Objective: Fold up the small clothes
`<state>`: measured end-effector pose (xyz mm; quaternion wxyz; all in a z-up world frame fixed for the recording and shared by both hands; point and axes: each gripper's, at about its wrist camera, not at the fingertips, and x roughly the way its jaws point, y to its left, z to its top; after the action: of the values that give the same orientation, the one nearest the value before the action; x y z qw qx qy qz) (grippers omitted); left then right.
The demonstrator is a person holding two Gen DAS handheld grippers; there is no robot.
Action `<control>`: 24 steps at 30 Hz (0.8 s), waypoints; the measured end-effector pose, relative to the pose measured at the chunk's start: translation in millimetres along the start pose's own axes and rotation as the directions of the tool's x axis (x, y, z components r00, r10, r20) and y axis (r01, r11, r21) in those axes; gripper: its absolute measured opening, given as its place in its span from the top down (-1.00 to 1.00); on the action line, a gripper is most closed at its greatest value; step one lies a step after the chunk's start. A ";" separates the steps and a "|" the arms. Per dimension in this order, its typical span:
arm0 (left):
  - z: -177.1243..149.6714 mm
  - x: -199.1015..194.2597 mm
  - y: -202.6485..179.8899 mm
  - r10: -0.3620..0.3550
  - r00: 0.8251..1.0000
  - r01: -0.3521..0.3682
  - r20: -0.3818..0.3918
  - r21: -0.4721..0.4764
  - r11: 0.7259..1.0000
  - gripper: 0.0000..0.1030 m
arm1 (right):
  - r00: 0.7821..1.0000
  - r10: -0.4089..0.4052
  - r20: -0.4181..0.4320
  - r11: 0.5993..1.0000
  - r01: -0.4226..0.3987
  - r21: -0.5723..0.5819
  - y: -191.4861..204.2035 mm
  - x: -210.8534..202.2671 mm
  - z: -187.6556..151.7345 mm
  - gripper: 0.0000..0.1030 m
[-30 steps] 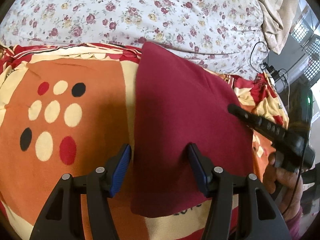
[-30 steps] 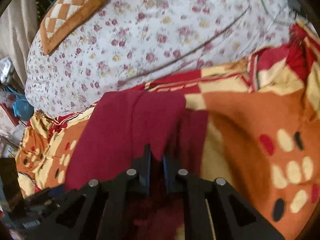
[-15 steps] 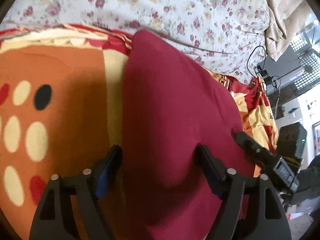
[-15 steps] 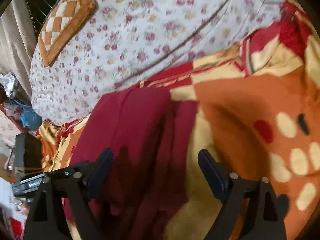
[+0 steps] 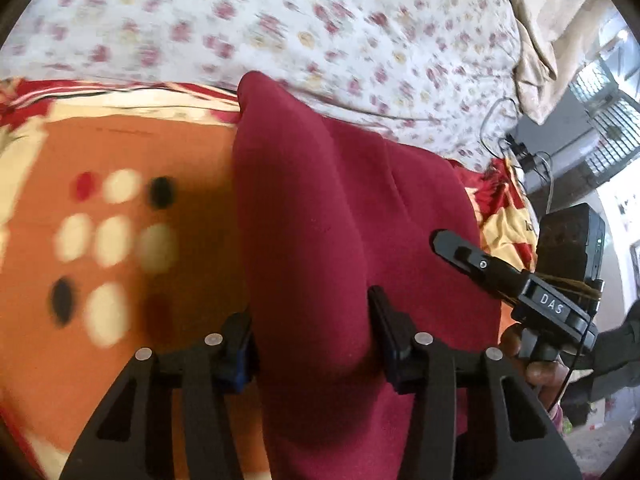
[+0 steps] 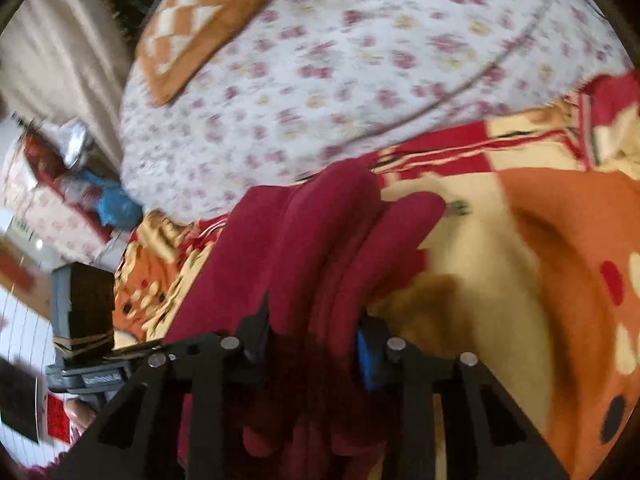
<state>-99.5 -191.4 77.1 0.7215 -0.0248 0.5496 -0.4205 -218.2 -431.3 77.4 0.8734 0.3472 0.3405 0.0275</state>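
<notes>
A dark red folded garment lies on an orange, cream and red patterned blanket. My left gripper straddles its near end, the jaws partly closed against a raised bulge of the cloth. The right gripper shows in the left wrist view as a black finger lying over the garment's right side. In the right wrist view the garment is bunched into thick folds, and my right gripper has its jaws closed on the near end of that bunch.
A white flowered sheet covers the bed beyond the blanket. An orange checked cushion lies at the far left. A black box, cables and a window grille are at the right edge of the bed.
Both grippers were wide open over the garment half a second ago. Now both have narrowed onto the cloth, and the garment has bunched up into raised folds between them.
</notes>
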 end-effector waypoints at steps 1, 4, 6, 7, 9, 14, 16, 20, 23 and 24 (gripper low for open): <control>-4.9 -6.7 6.7 0.021 1.000 -0.021 0.003 -0.011 1.000 0.27 | 1.000 0.011 -0.010 1.000 -0.011 -0.004 5.3 4.4 -3.3 0.33; -21.5 -4.0 33.3 0.098 0.995 -0.099 -0.028 -0.061 0.993 0.21 | 0.996 -0.041 -0.084 0.999 0.040 -0.021 15.4 34.8 -20.8 0.24; -29.3 3.7 46.0 0.115 0.993 -0.118 -0.038 -0.097 0.988 0.00 | 0.983 -0.156 -0.099 0.985 0.147 -0.085 22.6 44.4 -33.2 -0.03; -32.6 1.3 48.8 0.115 0.993 -0.115 -0.006 -0.111 0.987 -0.08 | 0.981 -0.180 -0.068 0.979 0.172 -0.114 28.0 39.0 -36.6 -0.08; -34.7 -4.6 44.7 0.148 0.989 -0.145 0.024 -0.097 0.985 -0.11 | 0.968 -0.247 -0.030 0.955 0.238 -0.177 41.7 22.7 -41.4 -0.09; -41.5 -17.8 26.9 0.275 0.954 -0.272 0.116 -0.043 0.961 -0.11 | 0.967 -0.251 0.052 0.910 0.254 -0.328 83.0 -20.1 -50.7 0.01; -46.2 -21.4 23.2 0.303 0.942 -0.299 0.143 -0.046 0.953 -0.11 | 0.977 -0.205 0.054 0.903 0.210 -0.375 98.9 -30.2 -58.1 0.15; -54.1 -23.3 24.8 0.314 0.934 -0.306 0.173 -0.074 0.949 -0.11 | 0.980 -0.198 0.006 0.881 0.181 -0.436 109.4 -14.8 -78.1 0.34; -59.2 -25.3 22.5 0.304 0.932 -0.296 0.199 -0.072 0.953 -0.11 | 0.947 -0.321 -0.002 0.848 0.286 -0.446 97.9 6.8 -90.2 0.51; -61.2 -26.6 21.4 0.312 0.927 -0.304 0.209 -0.067 0.950 -0.11 | 0.945 -0.328 -0.005 0.852 0.293 -0.434 93.4 9.2 -91.3 0.50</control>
<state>-138.1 -134.6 62.8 0.8335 0.0039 0.4717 -0.2876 -249.6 -304.3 82.4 0.9067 0.0866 0.4119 -0.0264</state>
